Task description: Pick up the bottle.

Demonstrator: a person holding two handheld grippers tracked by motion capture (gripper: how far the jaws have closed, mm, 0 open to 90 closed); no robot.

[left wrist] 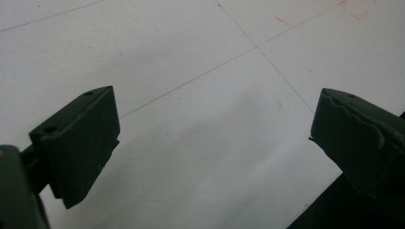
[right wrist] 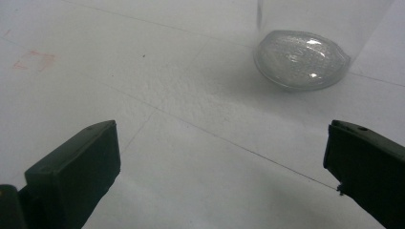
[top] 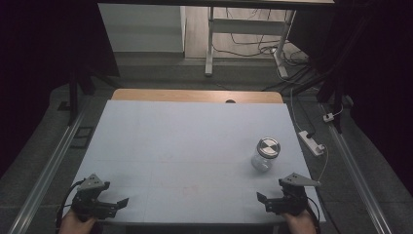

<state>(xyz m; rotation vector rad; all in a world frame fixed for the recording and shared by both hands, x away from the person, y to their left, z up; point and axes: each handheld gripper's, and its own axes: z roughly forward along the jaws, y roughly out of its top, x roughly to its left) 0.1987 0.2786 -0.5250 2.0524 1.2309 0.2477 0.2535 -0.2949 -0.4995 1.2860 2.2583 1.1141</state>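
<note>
Tongs on your left first: the left gripper [top: 100, 204] sits at the bench's near left corner, jaws spread wide over bare white surface [top: 185, 141], pinching nothing. Across to your right, the right gripper [top: 285, 200] waits at the near right corner, jaws spread too and empty. Just beyond it, near the right edge, stands the glass jar [top: 265, 154], upright, metal lid [top: 268, 146] on; its rounded base [right wrist: 301, 59] fills the far end of the right gripper view. Danger, I reckon: smooth glass, close to that edge. Clip it off-centre or nudge it with one jaw and it could slide or tip off the bench.
</note>
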